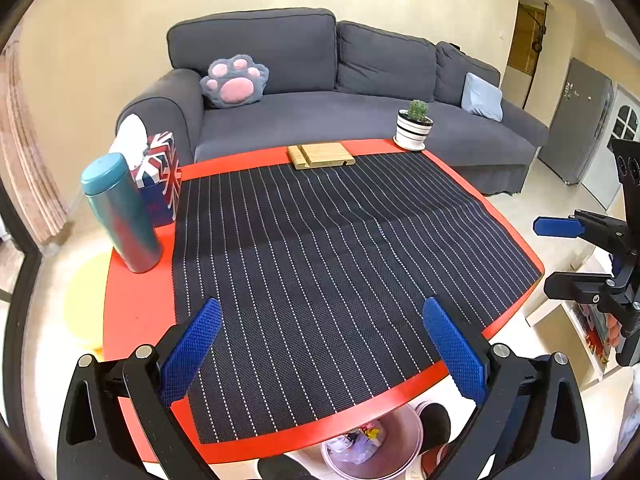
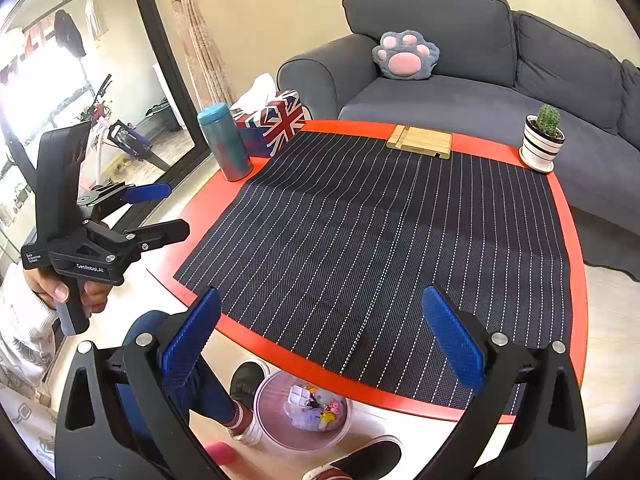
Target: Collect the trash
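Lettering on the left tool (image 2: 158, 210) reads "GenRoboAI" on its black body; smaller print on its handle end is too fine to read. A tissue box (image 1: 162, 176) at the desk's far left corner wears a Union Jack print, with a teal bottle (image 1: 120, 212) just beside it. The desk (image 1: 136, 320) is red and covered by a dark mat (image 1: 340, 260) with white stripes. At its far edge lies a wooden stand (image 1: 320, 155), and at the far right corner a cactus (image 1: 416, 124) in a striped pot. Behind stands a grey sofa (image 1: 320, 112) with a paw cushion (image 1: 235, 81). Trash lies in a clear bin (image 2: 304, 408) on the floor, under the near edge of the desk, between the person's shoes. Both tools are released, jaws spread wide and holding nothing. The right tool (image 2: 320, 336) hangs over the near edge, above the bin; the left tool hangs off the left edge, held in a hand (image 2: 60, 292)
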